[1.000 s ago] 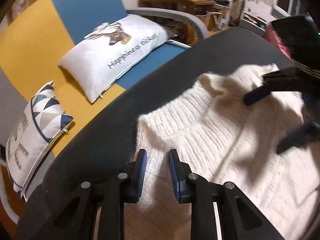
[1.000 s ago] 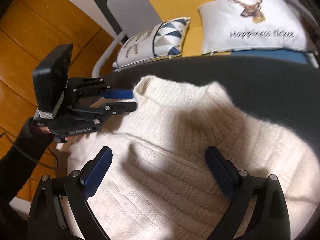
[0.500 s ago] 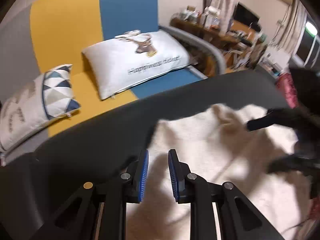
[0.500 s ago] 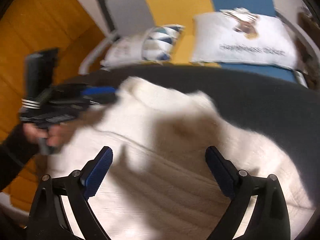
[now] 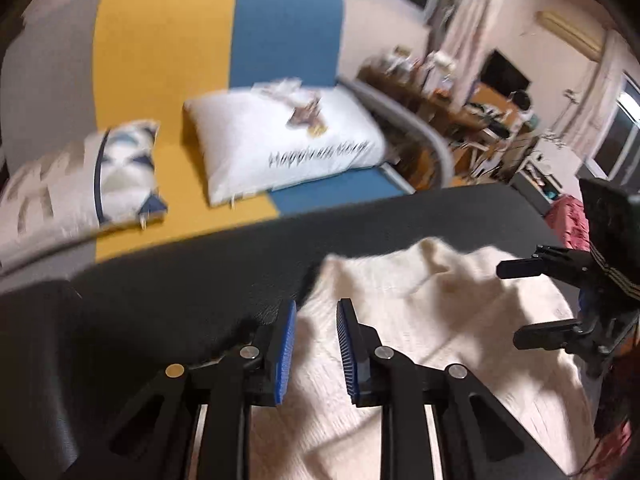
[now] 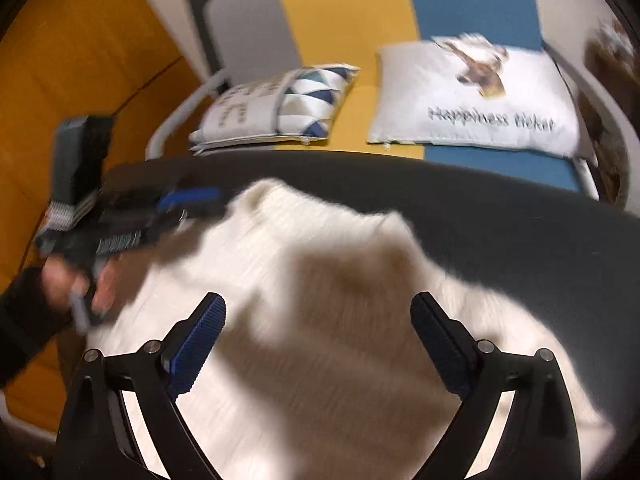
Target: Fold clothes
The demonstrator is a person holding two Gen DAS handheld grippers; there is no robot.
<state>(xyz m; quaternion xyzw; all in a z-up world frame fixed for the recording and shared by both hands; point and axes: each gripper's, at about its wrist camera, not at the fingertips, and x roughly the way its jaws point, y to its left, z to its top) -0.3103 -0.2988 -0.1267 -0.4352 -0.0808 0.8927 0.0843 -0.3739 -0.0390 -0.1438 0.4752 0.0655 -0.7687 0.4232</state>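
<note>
A cream knitted sweater lies spread on a dark round table, collar toward the sofa. My left gripper hovers over the sweater's left edge, its blue pads a narrow gap apart with nothing between them. In the right wrist view the sweater fills the middle, and my right gripper stands wide open above its body, holding nothing. The left gripper shows there at the left shoulder, held by a hand in a dark sleeve. The right gripper appears at the sweater's right side.
Behind the table stands a sofa in grey, yellow and blue with a white deer pillow and a triangle-patterned pillow. Cluttered desks and shelves fill the back right. A wooden floor lies to the left.
The left wrist view has swung up and left, showing more sofa and less sweater. Both grippers keep their openings. Both views are blurred by motion.
</note>
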